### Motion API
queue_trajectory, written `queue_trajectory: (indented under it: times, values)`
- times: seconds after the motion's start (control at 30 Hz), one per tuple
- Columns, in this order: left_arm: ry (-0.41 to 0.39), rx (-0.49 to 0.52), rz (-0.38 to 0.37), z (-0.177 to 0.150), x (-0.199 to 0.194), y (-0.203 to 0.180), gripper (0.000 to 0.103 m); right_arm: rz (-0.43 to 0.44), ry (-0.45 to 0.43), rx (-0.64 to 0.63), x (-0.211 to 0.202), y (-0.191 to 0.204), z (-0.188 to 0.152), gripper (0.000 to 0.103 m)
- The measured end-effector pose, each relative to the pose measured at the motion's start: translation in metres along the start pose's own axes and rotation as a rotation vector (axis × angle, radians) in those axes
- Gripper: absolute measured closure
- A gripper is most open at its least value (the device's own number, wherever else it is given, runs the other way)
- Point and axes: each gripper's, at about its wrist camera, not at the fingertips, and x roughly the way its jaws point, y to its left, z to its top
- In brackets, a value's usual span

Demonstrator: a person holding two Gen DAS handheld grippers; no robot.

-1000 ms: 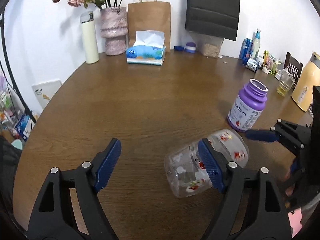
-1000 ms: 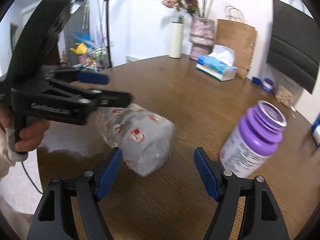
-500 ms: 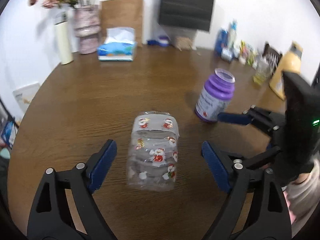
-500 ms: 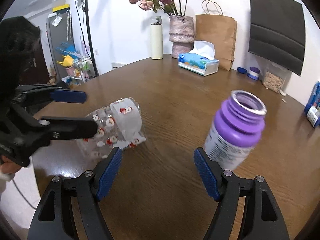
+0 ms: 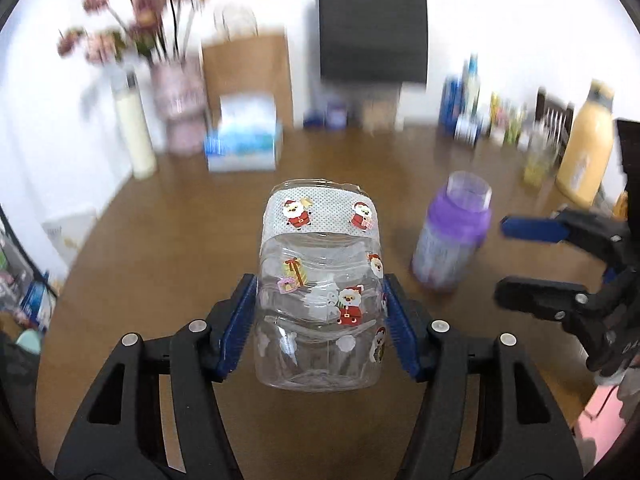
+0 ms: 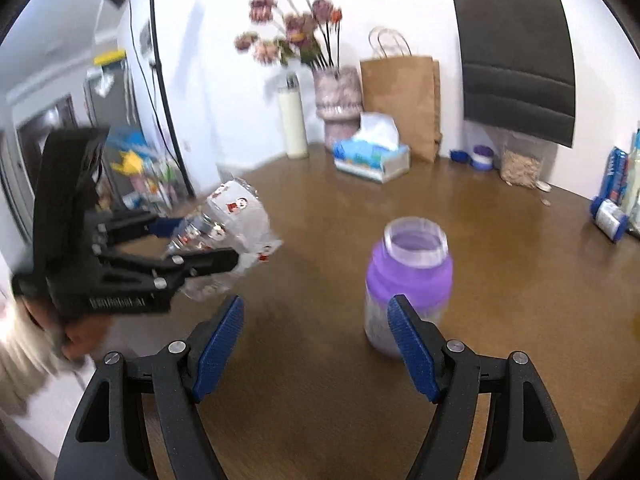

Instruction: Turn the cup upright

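Note:
The clear plastic cup [image 5: 320, 280] with Santa stickers lies between the blue pads of my left gripper [image 5: 318, 326], which is shut on its sides and holds it off the table, tilted with its rim pointing away. The cup [image 6: 236, 224] also shows in the right wrist view, raised above the table in the left gripper [image 6: 192, 240]. My right gripper [image 6: 316, 344] is open and empty, low over the table, and shows at the right of the left wrist view [image 5: 520, 260].
A purple bottle [image 6: 408, 280] with an open top stands on the round wooden table [image 6: 520, 280], just beyond my right gripper. A tissue box [image 6: 372, 156], vase, paper bag and tall white bottle stand at the back. Small bottles and a yellow jug [image 5: 588, 148] line the right edge.
My left gripper has closed on the cup and lifted it off the table. My right gripper has drawn back from the cup and stays open.

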Motion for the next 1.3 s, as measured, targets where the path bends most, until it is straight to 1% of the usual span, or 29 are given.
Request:
queue_trajectory:
  times: [0.03, 0.07, 0.13, 0.17, 0.2, 0.27, 0.3, 0.37, 0.4, 0.53, 0.57, 0.6, 0.67, 0.7, 0.73, 0.77, 0.8, 0.83, 0.87, 0.9, 0.93, 0.97, 1.03, 1.1, 1.17, 1.3]
  values:
    - [-0.057, -0.018, -0.022, 0.007, -0.004, 0.003, 0.045, 0.03, -0.015, 0.013, 0.0, -0.001, 0.009, 0.024]
    - [-0.096, -0.035, -0.038, 0.012, -0.007, 0.006, 0.045, 0.079, -0.025, 0.031, 0.001, -0.004, 0.024, 0.024]
    - [-0.152, -0.059, -0.061, 0.023, -0.009, 0.009, 0.045, 0.141, -0.043, 0.062, 0.004, -0.009, 0.042, 0.023]
    - [-0.18, -0.057, -0.06, 0.028, -0.01, 0.008, 0.045, 0.182, -0.053, 0.092, 0.006, -0.013, 0.056, 0.021]
    - [-0.227, -0.044, -0.04, 0.034, -0.011, 0.006, 0.045, 0.212, -0.056, 0.114, 0.01, -0.016, 0.065, 0.017]
    - [-0.282, -0.029, -0.017, 0.042, -0.011, 0.004, 0.045, 0.285, -0.058, 0.159, 0.02, -0.023, 0.09, 0.015]
    - [-0.301, -0.02, -0.011, 0.047, -0.009, 0.003, 0.045, 0.309, -0.055, 0.162, 0.026, -0.024, 0.096, 0.015]
    - [-0.319, 0.005, -0.024, 0.055, -0.004, 0.002, 0.045, 0.355, -0.046, 0.164, 0.04, -0.025, 0.114, 0.015]
    - [-0.332, 0.007, -0.025, 0.055, -0.002, 0.002, 0.045, 0.392, -0.03, 0.173, 0.05, -0.027, 0.122, 0.015]
    - [-0.369, 0.007, -0.041, 0.053, 0.006, 0.007, 0.045, 0.504, 0.015, 0.247, 0.081, -0.035, 0.133, 0.016]
    - [-0.37, 0.008, -0.044, 0.05, 0.007, 0.007, 0.045, 0.519, 0.012, 0.263, 0.084, -0.038, 0.133, 0.019]
    - [-0.379, 0.002, -0.034, 0.049, 0.008, 0.008, 0.043, 0.521, 0.01, 0.271, 0.088, -0.038, 0.133, 0.034]
    - [-0.368, -0.013, -0.047, 0.047, 0.012, 0.011, 0.043, 0.501, 0.008, 0.248, 0.092, -0.037, 0.131, 0.035]
    - [-0.351, -0.019, -0.062, 0.048, 0.015, 0.013, 0.043, 0.479, 0.001, 0.222, 0.092, -0.034, 0.13, 0.035]
    - [-0.33, -0.024, -0.08, 0.048, 0.019, 0.015, 0.043, 0.438, -0.011, 0.17, 0.091, -0.029, 0.13, 0.036]
    - [-0.305, -0.023, -0.095, 0.049, 0.024, 0.016, 0.043, 0.356, -0.032, 0.069, 0.088, -0.019, 0.128, 0.036]
    - [-0.286, -0.02, -0.102, 0.049, 0.028, 0.016, 0.043, 0.294, -0.045, -0.011, 0.086, -0.009, 0.125, 0.036]
    - [-0.266, -0.023, -0.112, 0.048, 0.034, 0.017, 0.044, 0.251, -0.051, -0.07, 0.085, -0.002, 0.123, 0.036]
    - [-0.236, -0.019, -0.116, 0.047, 0.041, 0.016, 0.044, 0.173, -0.06, -0.156, 0.085, 0.009, 0.118, 0.036]
    - [-0.23, -0.012, -0.104, 0.045, 0.045, 0.014, 0.044, 0.121, -0.069, -0.197, 0.086, 0.014, 0.115, 0.036]
    - [-0.233, -0.003, -0.091, 0.041, 0.048, 0.011, 0.045, 0.096, -0.066, -0.211, 0.088, 0.015, 0.112, 0.035]
    - [-0.232, -0.001, -0.085, 0.039, 0.051, 0.009, 0.045, 0.085, -0.061, -0.217, 0.091, 0.014, 0.109, 0.035]
    - [-0.225, -0.009, -0.085, 0.037, 0.055, 0.009, 0.045, 0.093, -0.067, -0.206, 0.094, 0.007, 0.105, 0.034]
    - [-0.205, -0.017, -0.1, 0.037, 0.06, 0.009, 0.045, 0.098, -0.058, -0.185, 0.097, 0.001, 0.102, 0.034]
    - [-0.23, -0.001, -0.088, 0.035, 0.055, 0.006, 0.045, 0.089, -0.062, -0.19, 0.094, 0.001, 0.101, 0.034]
    - [-0.276, 0.022, -0.057, 0.042, 0.051, 0.001, 0.045, 0.071, -0.091, -0.263, 0.086, 0.007, 0.109, 0.034]
